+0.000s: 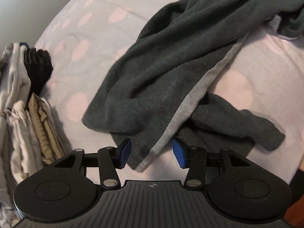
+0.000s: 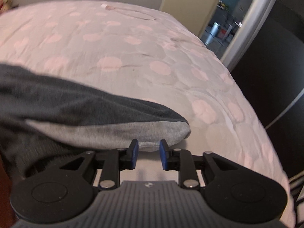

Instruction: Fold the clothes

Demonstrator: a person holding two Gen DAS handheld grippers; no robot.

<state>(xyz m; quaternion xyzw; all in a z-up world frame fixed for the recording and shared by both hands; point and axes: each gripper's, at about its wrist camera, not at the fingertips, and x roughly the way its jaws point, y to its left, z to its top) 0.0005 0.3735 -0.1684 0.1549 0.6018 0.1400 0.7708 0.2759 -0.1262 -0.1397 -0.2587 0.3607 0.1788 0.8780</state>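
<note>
On bedspread (image 1: 79, 24) | dark garment (image 1: 155, 72) crumpled | folded stack (image 1: 24, 102) beside

A dark grey garment (image 1: 161, 72) of soft, fuzzy matt cloth is seen, edged with paler grey knit. The bedspread (image 1: 91, 38) is thin, lightly crinkled cotton-like cloth. Matt black plastic and blue rubbery pads (image 1: 126, 153) are shown on the left gripper (image 1: 152, 153).
</note>
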